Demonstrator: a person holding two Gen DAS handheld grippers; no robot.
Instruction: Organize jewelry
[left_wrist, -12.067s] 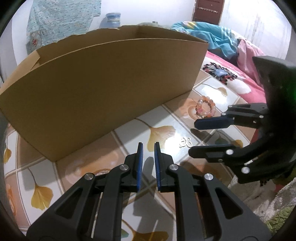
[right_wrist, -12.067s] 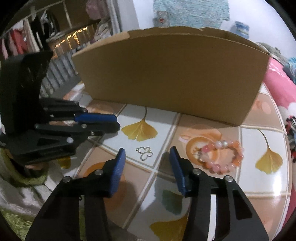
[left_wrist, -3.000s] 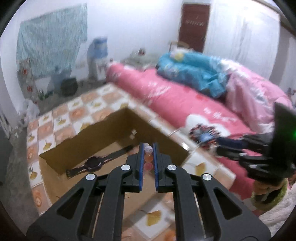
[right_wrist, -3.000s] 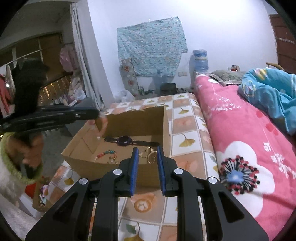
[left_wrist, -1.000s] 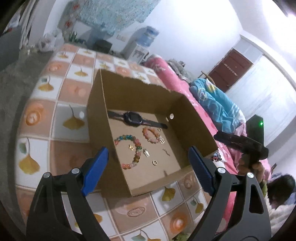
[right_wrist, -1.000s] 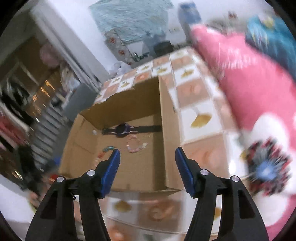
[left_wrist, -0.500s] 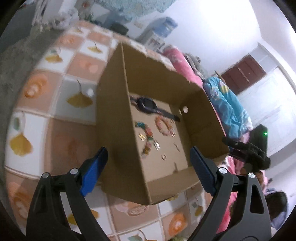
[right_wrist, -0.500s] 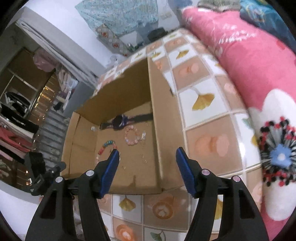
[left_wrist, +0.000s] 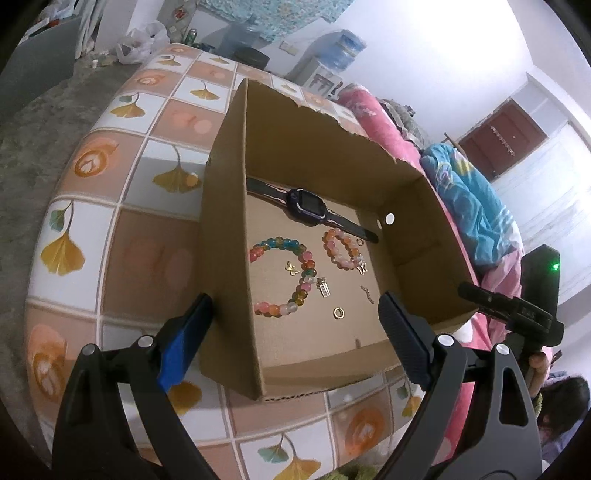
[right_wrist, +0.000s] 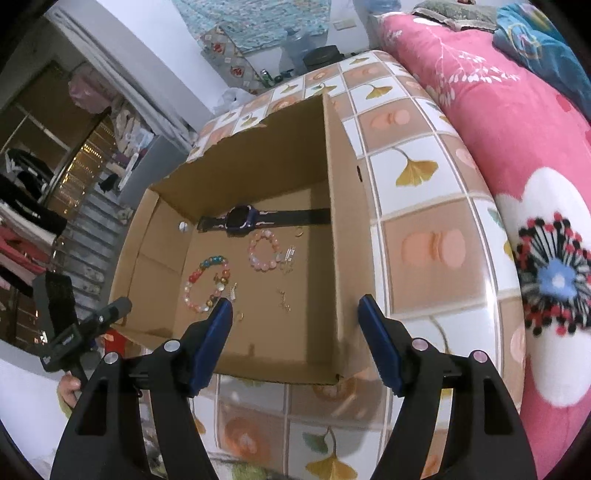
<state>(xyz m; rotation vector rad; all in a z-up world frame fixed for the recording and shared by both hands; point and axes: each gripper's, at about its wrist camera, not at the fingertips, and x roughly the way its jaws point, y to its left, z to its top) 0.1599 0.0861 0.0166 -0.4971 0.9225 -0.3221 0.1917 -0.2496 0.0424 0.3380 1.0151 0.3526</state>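
An open cardboard box (left_wrist: 229, 206) (right_wrist: 343, 229) stands on the tiled table. Inside lie a dark watch (left_wrist: 306, 203) (right_wrist: 240, 218), a multicoloured bead bracelet (left_wrist: 284, 273) (right_wrist: 205, 282), a pink bead bracelet (left_wrist: 341, 247) (right_wrist: 264, 251), a butterfly charm (left_wrist: 362, 267) (right_wrist: 288, 258) and several small gold pieces. My left gripper (left_wrist: 295, 339) is open and empty above the box's near left corner. My right gripper (right_wrist: 295, 336) is open and empty above the box's near right side. Each gripper shows in the other's view, the right one (left_wrist: 517, 314) and the left one (right_wrist: 85, 328).
The table (left_wrist: 122, 236) has orange and white tiles with ginkgo leaves. A pink flowered bed (right_wrist: 517, 147) runs along its right side, with a blue blanket (left_wrist: 469, 206) on it. A water dispenser (left_wrist: 332, 55) stands by the far wall. Clothes racks (right_wrist: 37, 192) are on the left.
Both grippers, shut on the pink bracelet and the butterfly charm three seconds ago, have opened; those pieces now lie in the box. Over the last second both drew back slightly.
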